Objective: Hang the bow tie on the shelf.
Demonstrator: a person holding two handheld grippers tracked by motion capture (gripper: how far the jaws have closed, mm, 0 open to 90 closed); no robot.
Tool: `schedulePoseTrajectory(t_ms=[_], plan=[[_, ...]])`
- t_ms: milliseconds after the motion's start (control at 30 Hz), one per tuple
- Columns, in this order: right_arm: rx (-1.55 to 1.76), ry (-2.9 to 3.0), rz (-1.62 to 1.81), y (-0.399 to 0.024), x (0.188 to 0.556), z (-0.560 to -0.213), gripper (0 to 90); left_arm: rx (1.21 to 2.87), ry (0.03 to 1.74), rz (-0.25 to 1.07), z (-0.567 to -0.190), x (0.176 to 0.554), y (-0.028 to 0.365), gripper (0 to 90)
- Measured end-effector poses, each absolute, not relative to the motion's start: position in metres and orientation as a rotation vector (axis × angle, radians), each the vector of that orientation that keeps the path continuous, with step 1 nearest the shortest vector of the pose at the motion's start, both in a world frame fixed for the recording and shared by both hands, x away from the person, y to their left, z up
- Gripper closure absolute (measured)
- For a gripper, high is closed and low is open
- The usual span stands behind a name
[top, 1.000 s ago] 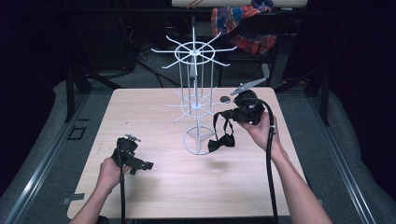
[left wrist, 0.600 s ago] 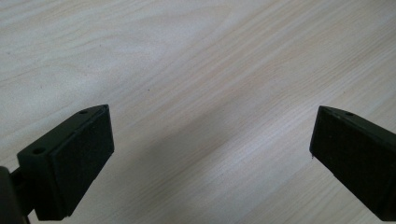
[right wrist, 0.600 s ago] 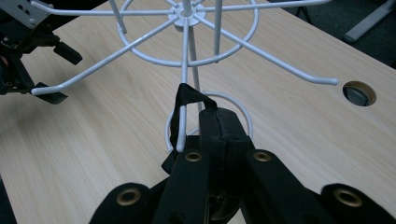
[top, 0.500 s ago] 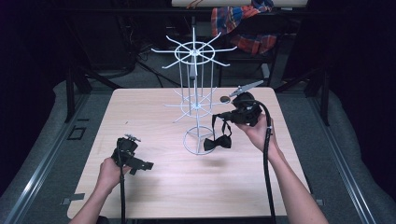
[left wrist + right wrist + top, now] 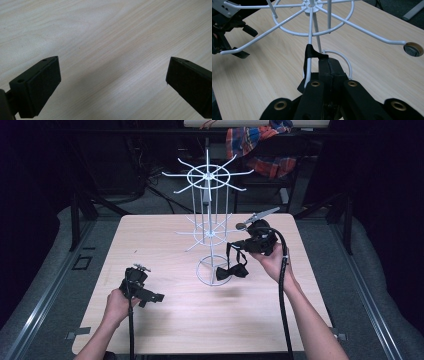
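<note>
A white wire rack with spoke arms on two tiers stands at the table's middle on a ring base. My right gripper is shut on the thin strap of a black bow tie, which hangs down to the table at the base's right edge. In the right gripper view the shut jaws pinch the strap right against a lower-tier arm of the rack. My left gripper rests low at the front left, open over bare wood.
The light wooden table has a round cable hole near the rack. A plaid cloth lies behind the table on a dark frame. The other gripper appears beyond the rack's arms.
My right gripper has edged slightly left and down toward the rack, carrying the bow tie with it. The left gripper has stayed put.
</note>
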State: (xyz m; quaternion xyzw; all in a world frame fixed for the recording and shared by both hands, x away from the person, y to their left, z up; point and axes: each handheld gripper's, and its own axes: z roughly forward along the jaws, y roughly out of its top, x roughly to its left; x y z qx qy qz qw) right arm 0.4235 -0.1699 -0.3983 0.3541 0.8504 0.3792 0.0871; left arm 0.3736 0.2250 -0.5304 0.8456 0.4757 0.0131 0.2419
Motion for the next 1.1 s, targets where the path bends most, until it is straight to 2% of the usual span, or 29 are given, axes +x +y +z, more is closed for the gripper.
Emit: schedulePoseTrajectory(t_ms=[500,967,1000,1100], plan=[[1.065,2.533,1.157,-0.169,0.425,-0.403,88.9,2.318,1.293,0.034,-0.53,0.373,0.224,0.0],[1.063,2.512,1.167,-0.181,0.42,-0.397,74.8,2.318,1.296,0.03,-0.531,0.373,0.224,0.0],[1.061,2.51,1.149,-0.184,0.418,-0.394,71.0,2.317,1.296,0.03,-0.531,0.373,0.224,0.0],[1.061,2.501,1.149,-0.187,0.417,-0.393,67.5,2.317,1.295,0.03,-0.531,0.373,0.224,0.0]])
